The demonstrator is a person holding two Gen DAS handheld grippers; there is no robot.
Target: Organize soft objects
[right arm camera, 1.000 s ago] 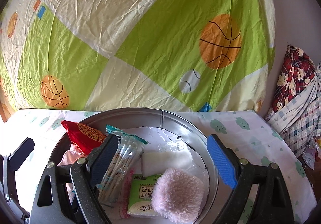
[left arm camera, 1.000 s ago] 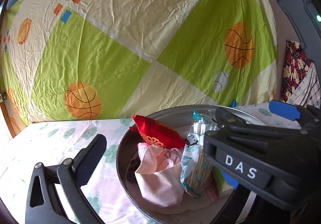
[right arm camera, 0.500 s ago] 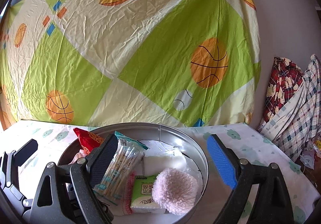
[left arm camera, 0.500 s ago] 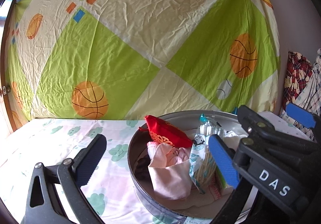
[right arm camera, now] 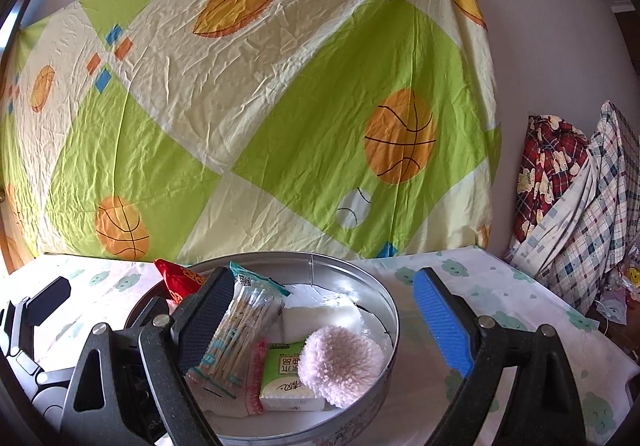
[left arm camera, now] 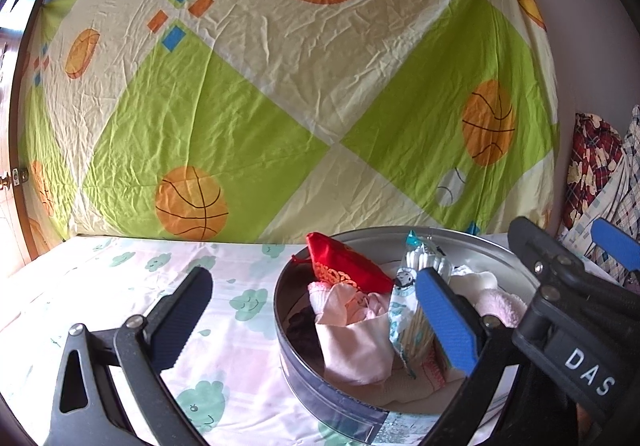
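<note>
A round metal tin (right arm camera: 390, 320) sat on a table covered with a pale cloud-print cloth (left arm camera: 120, 286), in front of a wrinkled green and cream sheet printed with basketballs (right arm camera: 280, 106). The tin held the soft things to be organized. A fluffy pink pompom (right arm camera: 340, 370) lay at the near right, touching a green-labelled tissue pack (right arm camera: 290, 380). Behind them rested a white folded pad in clear plastic (right arm camera: 324, 312). A clear packet of cotton swabs (right arm camera: 236, 330) leaned upright to the left. Further left lay a red embroidered pouch (left arm camera: 344, 266) above a crumpled pink cloth (left arm camera: 352, 342).

The right gripper (right arm camera: 320, 330) hovered low over the tin with its jaws spread wide and empty, the swab packet just beside its dark finger and the pompom between the two fingers. The left gripper (left arm camera: 316, 322) also stood wide apart, holding nothing, straddling the tin's left wall.

Everything looked light and yielding. The pompom would likely squash flat, so a pinch across its middle seemed best. The swab packet's film looked slippery and might crinkle or slide; gripping it across its narrow width, near mid-height, seemed safer. The pink cloth would droop from any pinch point.
</note>
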